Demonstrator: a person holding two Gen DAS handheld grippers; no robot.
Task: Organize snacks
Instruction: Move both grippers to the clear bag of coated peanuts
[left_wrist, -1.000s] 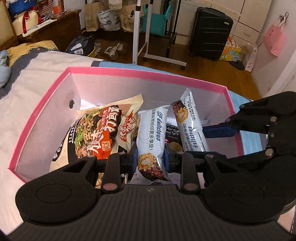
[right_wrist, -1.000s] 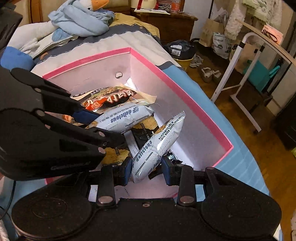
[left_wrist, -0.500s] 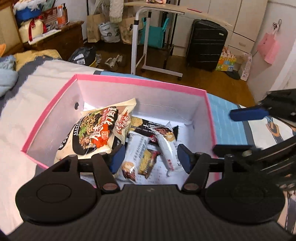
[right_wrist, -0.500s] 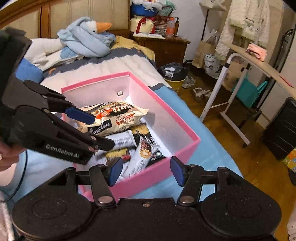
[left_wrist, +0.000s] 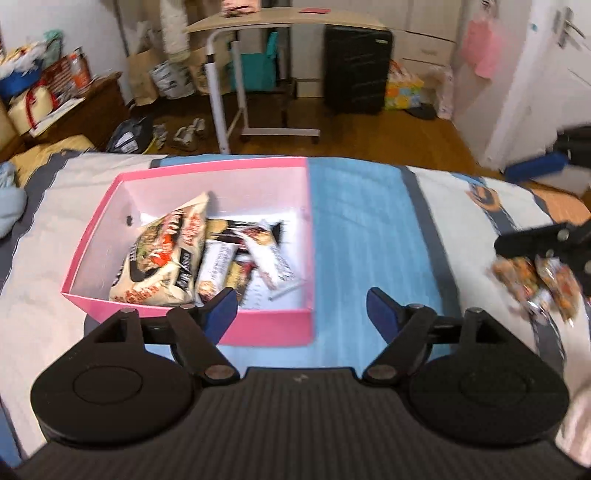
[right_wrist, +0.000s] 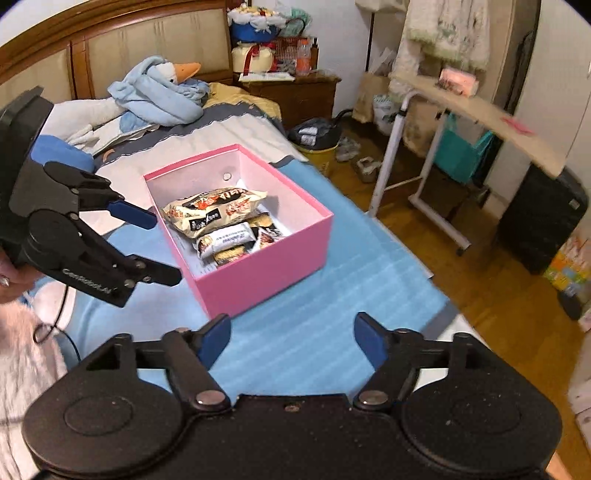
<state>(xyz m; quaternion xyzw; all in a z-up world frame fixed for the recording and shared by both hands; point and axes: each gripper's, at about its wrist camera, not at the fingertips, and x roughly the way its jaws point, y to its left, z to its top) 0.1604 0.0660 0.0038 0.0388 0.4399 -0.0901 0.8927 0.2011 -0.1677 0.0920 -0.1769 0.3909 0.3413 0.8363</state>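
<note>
A pink box (left_wrist: 258, 326) (right_wrist: 266, 273) sits on the bed. It holds a large noodle packet (left_wrist: 162, 262) (right_wrist: 214, 210) and several small white snack bars (left_wrist: 269, 254) (right_wrist: 225, 240). My left gripper (left_wrist: 301, 308) is open and empty, above the bed just right of the box's near corner; it also shows in the right wrist view (right_wrist: 155, 243). My right gripper (right_wrist: 291, 339) is open and empty, back from the box over the blue sheet. More loose snack packets (left_wrist: 535, 284) lie on the bed at the right, under the right gripper's fingers (left_wrist: 535, 170).
The bed has a blue and white cover (left_wrist: 369, 221). A plush goose (right_wrist: 162, 92) lies by the headboard. A white rolling desk (right_wrist: 461, 107), a black suitcase (left_wrist: 354, 66) and a wooden nightstand (right_wrist: 303, 92) stand on the wood floor beside the bed.
Both grippers let go of their white snack bars, which now lie in the box. Both opened wide and pulled up and back from the box, the left one swinging right.
</note>
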